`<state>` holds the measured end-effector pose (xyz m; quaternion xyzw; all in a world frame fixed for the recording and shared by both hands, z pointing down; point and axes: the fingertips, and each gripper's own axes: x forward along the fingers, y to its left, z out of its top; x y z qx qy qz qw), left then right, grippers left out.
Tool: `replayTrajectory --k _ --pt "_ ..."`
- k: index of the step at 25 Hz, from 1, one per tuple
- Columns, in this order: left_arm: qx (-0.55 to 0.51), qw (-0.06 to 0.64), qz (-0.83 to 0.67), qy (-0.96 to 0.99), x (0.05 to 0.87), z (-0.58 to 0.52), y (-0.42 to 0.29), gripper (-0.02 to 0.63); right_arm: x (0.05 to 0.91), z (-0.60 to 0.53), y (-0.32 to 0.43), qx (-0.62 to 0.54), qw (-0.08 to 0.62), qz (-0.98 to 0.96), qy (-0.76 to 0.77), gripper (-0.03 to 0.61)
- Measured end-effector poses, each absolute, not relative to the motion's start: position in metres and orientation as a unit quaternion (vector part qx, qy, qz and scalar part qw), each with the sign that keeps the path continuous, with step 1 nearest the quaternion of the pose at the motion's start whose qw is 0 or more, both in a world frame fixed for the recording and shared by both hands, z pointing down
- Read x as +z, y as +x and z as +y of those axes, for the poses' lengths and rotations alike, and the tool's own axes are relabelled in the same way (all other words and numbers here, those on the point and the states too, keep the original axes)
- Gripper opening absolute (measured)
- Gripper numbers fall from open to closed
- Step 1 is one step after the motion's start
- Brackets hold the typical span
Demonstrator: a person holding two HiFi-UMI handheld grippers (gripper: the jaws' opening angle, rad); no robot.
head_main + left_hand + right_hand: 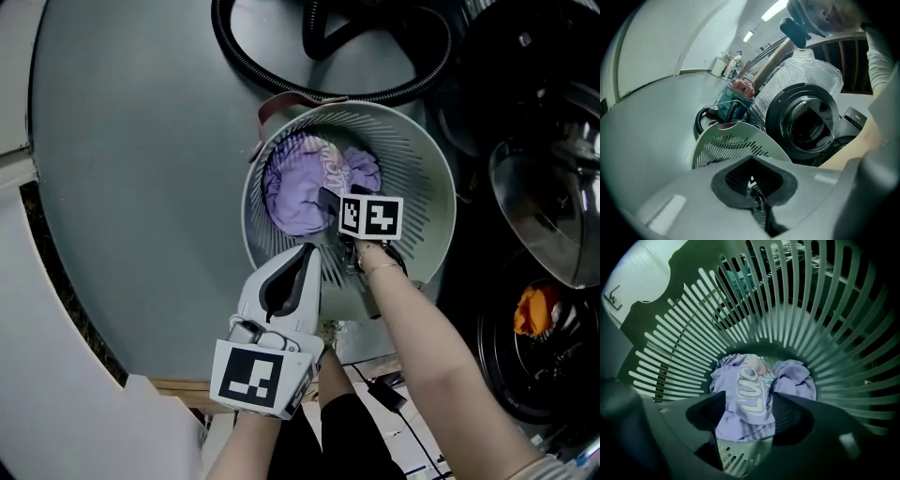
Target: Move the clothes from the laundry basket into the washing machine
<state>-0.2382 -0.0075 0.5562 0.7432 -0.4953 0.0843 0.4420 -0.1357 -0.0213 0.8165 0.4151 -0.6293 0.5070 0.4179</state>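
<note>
Grey-green laundry basket (439, 192) as your landmark. Your left gripper (306, 253) hovers at basket's near rim, jaws clenched together, nothing between them. Your right gripper (745, 414) reaches down inside basket, jaws released and spread wide, purple clothes (746, 392) showing in gap, no pinch visible. Clothes heaped on basket floor, pale lettering facing up. Black hose (281, 80) loops on floor beyond basket's far rim. Washing machine (802, 119) stands right of basket, round opening dark.

basket (422, 187) top: open | slatted wall rings clothes (300, 187) | washer opening (511, 375): right of basket, unblocked | hose (253, 73) behind basket
</note>
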Motion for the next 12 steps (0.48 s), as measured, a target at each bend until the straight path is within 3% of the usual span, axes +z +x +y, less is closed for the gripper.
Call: replayTrajectory --k 1,3,4,12 --pt "0.083 0.439 -0.493 0.747 0.557 -0.009 -0.236 0.006 0.818 -0.021 -0.134 0.503 0.422 -0.628 0.417 0.294" --pt "0.081 0.433 -0.485 0.755 0.557 -0.011 -0.232 0.006 0.816 -0.022 -0.129 0.494 0.421 -0.628 0.430 0.067" --pt "0.083 0.432 -0.483 0.757 0.557 -0.012 -0.231 0.006 0.813 -0.022 -0.129 0.493 0.416 -0.631 0.432 0.029" --pt "0.114 0.431 -0.465 0.765 0.551 -0.012 -0.222 0.006 0.756 -0.031 -0.141 0.506 0.336 -0.672 0.423 0.028"
